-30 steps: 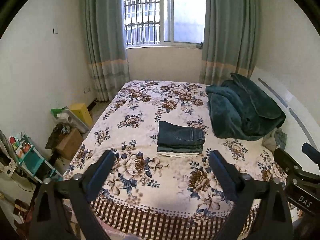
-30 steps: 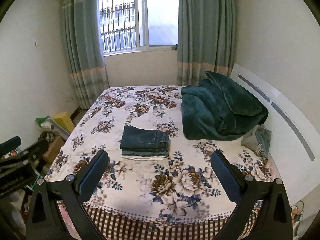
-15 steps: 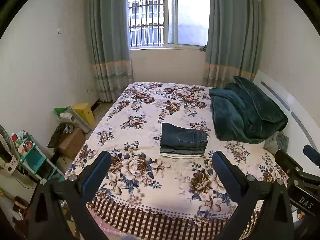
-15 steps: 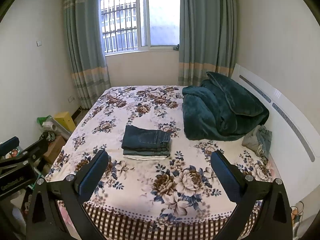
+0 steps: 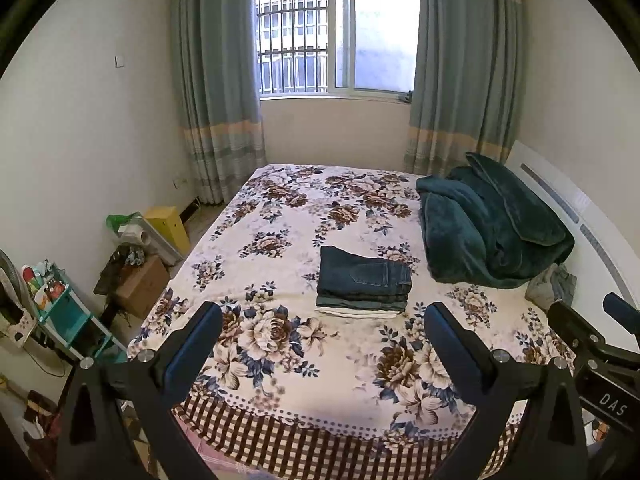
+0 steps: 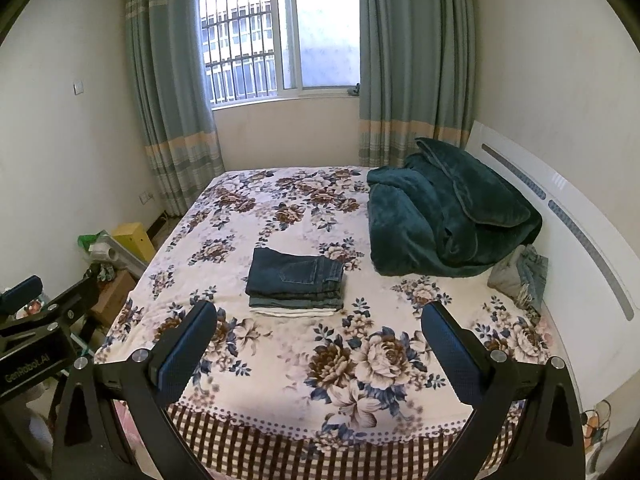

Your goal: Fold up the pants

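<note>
A neat stack of folded pants [image 5: 364, 286], dark blue jeans on top, lies in the middle of the floral bed [image 5: 280, 360]; it also shows in the right wrist view [image 6: 296, 284]. A crumpled grey-blue garment [image 6: 520, 274] lies by the headboard. My left gripper [image 5: 324, 332] is open and empty, held back near the foot of the bed. My right gripper [image 6: 320, 328] is open and empty, likewise well short of the stack. Each gripper shows at the edge of the other's view.
A dark green blanket [image 5: 492, 232] is heaped at the bed's right side against the white headboard [image 6: 580, 240]. Boxes and clutter [image 5: 136, 264] and a teal shelf [image 5: 60, 312] fill the floor left of the bed. Curtains and a window are behind.
Both grippers have drawn back and tilted up slightly from the bed; more of the room and window shows. The stack has not moved.
</note>
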